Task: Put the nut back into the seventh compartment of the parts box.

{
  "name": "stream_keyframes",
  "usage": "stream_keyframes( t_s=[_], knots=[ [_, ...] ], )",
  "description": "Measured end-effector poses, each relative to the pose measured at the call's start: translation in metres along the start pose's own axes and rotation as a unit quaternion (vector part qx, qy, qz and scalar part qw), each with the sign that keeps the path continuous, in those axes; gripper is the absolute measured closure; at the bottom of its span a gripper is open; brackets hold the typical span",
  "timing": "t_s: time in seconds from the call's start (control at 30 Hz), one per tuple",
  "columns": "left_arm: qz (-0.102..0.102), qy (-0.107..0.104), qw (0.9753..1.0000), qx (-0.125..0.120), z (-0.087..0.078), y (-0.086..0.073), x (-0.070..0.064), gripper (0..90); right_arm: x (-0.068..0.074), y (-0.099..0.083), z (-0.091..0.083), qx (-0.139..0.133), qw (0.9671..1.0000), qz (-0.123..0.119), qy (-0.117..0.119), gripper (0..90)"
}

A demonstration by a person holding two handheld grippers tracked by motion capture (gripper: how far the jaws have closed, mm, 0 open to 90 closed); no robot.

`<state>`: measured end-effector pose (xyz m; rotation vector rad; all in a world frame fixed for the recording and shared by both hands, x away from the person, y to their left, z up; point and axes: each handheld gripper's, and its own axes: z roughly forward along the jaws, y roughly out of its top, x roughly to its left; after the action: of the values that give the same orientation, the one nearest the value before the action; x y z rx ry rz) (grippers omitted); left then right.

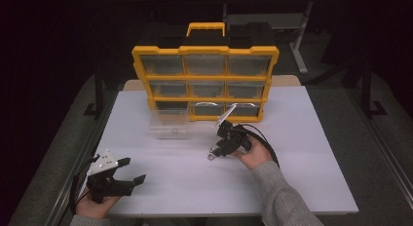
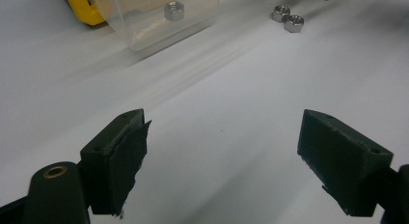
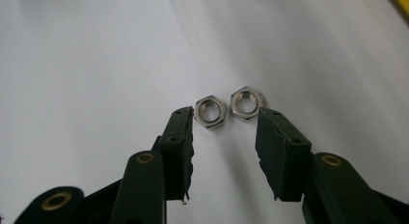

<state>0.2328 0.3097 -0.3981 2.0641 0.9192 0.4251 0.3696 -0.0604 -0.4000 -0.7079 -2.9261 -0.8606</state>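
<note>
A white table (image 1: 292,177) seen from above, with a person's two forearms entering at the bottom edge of the frame. Nearest, at the lower left, the left gripper (image 1: 130,171) rests low over the table near its front edge, held in the person's hand; its jaws are spread wide with nothing between them, and its own view shows bare white surface in the gap between the two black pads. Farther in, just right of the frame's centre, the right gripper (image 1: 211,153) is held in a hand with a grey knitted sleeve (image 1: 277,197) and points down and to the left at the table. Its jaws are parted and grasp nothing. In the right gripper view, two small silver hex nuts (image 3: 228,108) lie flat on the table side by side, touching or nearly so, at the centre of the frame just beyond the jaw tips, one nut near each tip. Beyond, at centre left in the high view, a clear plastic drawer (image 1: 169,124) sits pulled out on the table; the left gripper view shows one more nut (image 2: 172,10) inside it. Farthest back, at upper centre, stands a yellow organiser cabinet (image 1: 204,82) with rows of clear drawers and a yellow handle on top.
</note>
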Motion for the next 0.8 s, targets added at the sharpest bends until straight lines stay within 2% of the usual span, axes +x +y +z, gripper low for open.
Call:
stream_keyframes(
  t_s=[0.3, 0.43, 0.57, 0.8],
  knots=[
    [0.001, 0.000, 1.0000, -0.004, 0.000, 0.000, 0.000, 17.3, 0.006, -0.009, 0.018, 0.014, 0.9999, -0.005, 0.001, 56.4],
    [-0.007, 0.000, 1.0000, -0.005, 0.000, 0.000, 0.000, 17.3, 0.009, -0.008, 0.025, 0.020, 0.9998, -0.008, 0.003, 56.7],
    [-0.006, 0.000, 1.0000, -0.006, 0.000, 0.000, 0.000, 17.3, 0.010, -0.007, 0.029, 0.021, 0.9997, -0.007, 0.006, 57.2],
    [-0.002, 0.000, 1.0000, -0.004, -0.001, 0.000, 0.000, 17.3, 0.013, -0.002, 0.035, 0.018, 0.9997, -0.018, -0.002, 59.2]
  ],
)
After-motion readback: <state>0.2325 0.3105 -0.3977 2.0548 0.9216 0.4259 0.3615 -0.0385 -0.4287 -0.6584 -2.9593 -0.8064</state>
